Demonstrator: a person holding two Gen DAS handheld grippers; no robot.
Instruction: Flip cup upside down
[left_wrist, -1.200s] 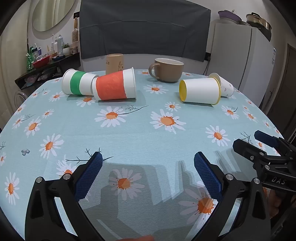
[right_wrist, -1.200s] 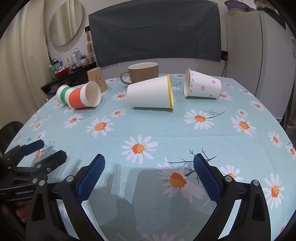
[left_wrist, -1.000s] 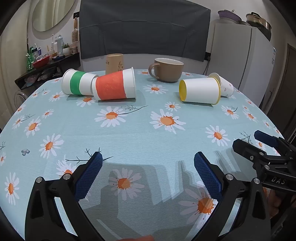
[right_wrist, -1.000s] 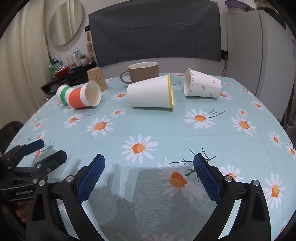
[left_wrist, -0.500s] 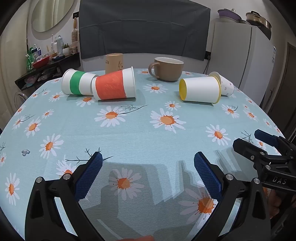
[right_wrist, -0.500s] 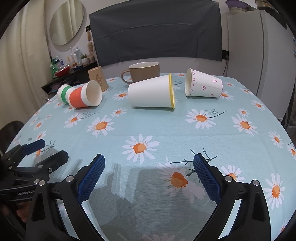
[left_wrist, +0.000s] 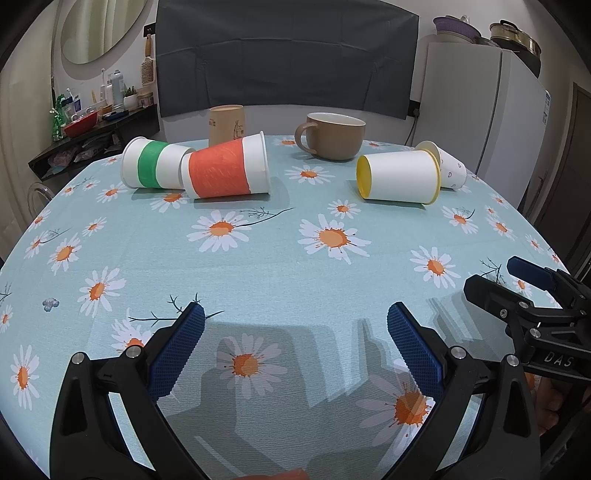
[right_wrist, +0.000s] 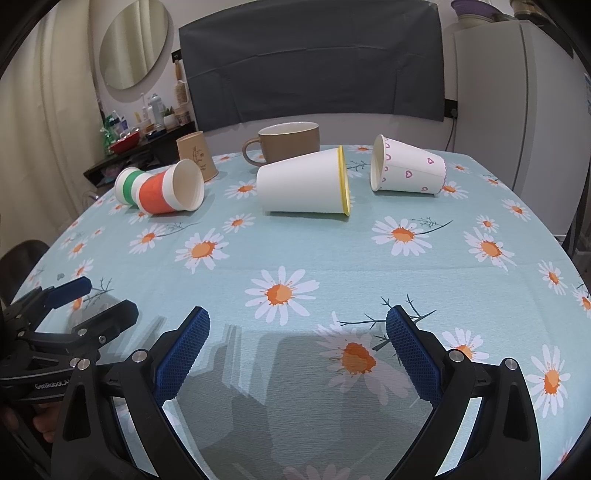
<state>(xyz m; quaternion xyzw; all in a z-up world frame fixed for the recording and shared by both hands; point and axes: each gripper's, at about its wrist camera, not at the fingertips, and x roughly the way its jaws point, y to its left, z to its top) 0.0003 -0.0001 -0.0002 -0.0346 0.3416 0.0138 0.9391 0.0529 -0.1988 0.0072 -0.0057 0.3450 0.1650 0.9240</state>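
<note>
Above the near edge of the daisy-printed turquoise tablecloth (left_wrist: 280, 266), left gripper (left_wrist: 295, 345) and right gripper (right_wrist: 297, 345) hover with blue-padded jaws spread wide, holding nothing. Far across the cloth, four paper cups lie on their sides: green-banded cup (left_wrist: 149, 168) touching orange-banded cup (left_wrist: 227, 168), yellow-rimmed white cup (left_wrist: 400, 177), heart-printed cup (right_wrist: 408, 170). Upright behind: brown ceramic mug (left_wrist: 334, 136), tan paper cup (left_wrist: 226, 123).

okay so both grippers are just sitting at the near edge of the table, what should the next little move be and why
Probably ease the right gripper forward toward the yellow-rimmed cup. Its jaws are open and empty, and that cup lies on its side, nearly straight ahead, apart from its neighbours.
</note>
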